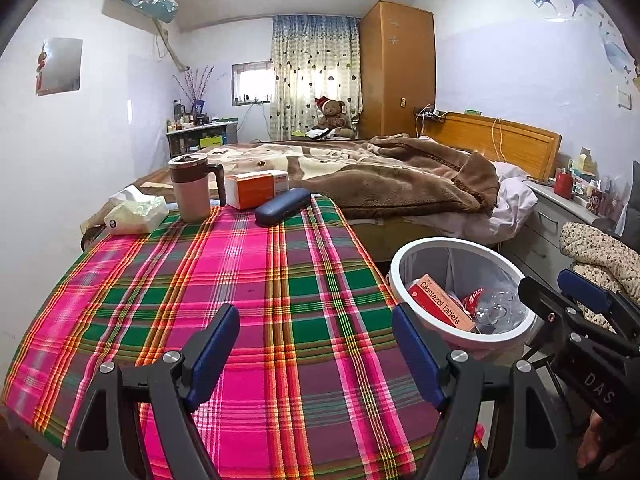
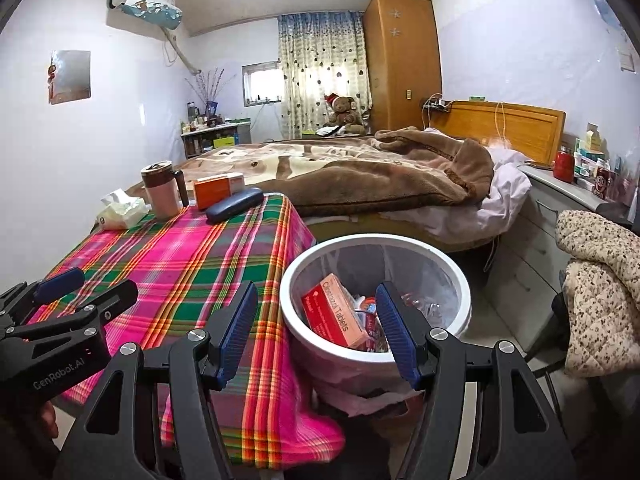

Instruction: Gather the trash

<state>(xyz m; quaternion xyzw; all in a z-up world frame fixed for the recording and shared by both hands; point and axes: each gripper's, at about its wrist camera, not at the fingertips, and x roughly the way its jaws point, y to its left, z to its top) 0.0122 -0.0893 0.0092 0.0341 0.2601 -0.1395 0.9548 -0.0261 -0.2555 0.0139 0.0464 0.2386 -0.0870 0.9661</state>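
Table (image 1: pixel 248 320) near half is bare; bin (image 2: pixel 460 280) beside it already holds a red box (image 2: pixel 336 314) and a bottle (image 1: pixel 496 304). Looks like between pickups or done. Left gripper (image 1: pixel 316 354) and right gripper (image 2: pixel 318 332) both spread, empty. Next: judge whether the orange box (image 1: pixel 256 188) at the far edge counts as trash.

The red box (image 1: pixel 440 307) in the bin reads "Cilostazol Tablets"; left gripper (image 2: pixel 86 292) body reads "GenRobot.AI".

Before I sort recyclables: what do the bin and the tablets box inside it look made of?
Bin: probably plastic, smooth white rim, lined with a thin clear bag. Tablets box: printed cardboard by its sharp folded edges and matte orange faces.
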